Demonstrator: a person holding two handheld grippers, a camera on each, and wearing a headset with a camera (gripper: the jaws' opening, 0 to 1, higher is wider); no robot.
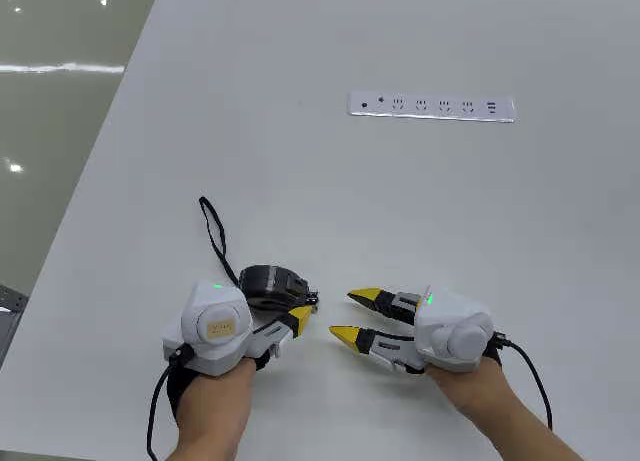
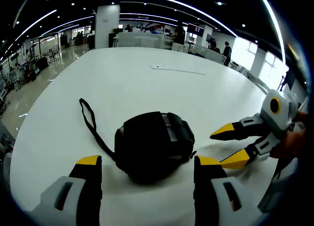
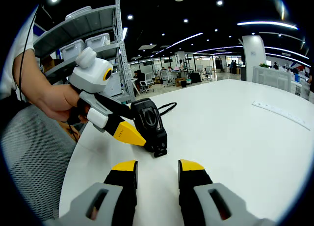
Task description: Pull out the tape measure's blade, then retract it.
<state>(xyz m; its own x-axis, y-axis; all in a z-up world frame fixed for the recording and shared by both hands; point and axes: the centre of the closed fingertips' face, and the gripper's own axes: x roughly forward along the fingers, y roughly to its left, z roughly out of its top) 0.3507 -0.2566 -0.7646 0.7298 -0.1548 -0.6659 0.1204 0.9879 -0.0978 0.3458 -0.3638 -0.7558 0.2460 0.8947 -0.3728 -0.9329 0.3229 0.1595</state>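
A black tape measure (image 1: 270, 281) lies on the white table (image 1: 400, 211), its black wrist strap (image 1: 213, 231) trailing away from me. My left gripper (image 1: 284, 305) is open, with its yellow-tipped jaws on either side of the case (image 2: 154, 142); a gap shows on each side. The blade is inside the case. My right gripper (image 1: 355, 314) is open just right of the tape measure, tips pointing at it. In the right gripper view its tips (image 3: 158, 165) sit just short of the case's blade end (image 3: 159, 148), and a left finger (image 3: 128, 133) lies along the case.
A white power strip (image 1: 430, 106) lies flat at the far side of the table. The table's left edge (image 1: 95, 171) drops to a shiny floor. Shelves with bins (image 3: 83, 35) stand behind the person.
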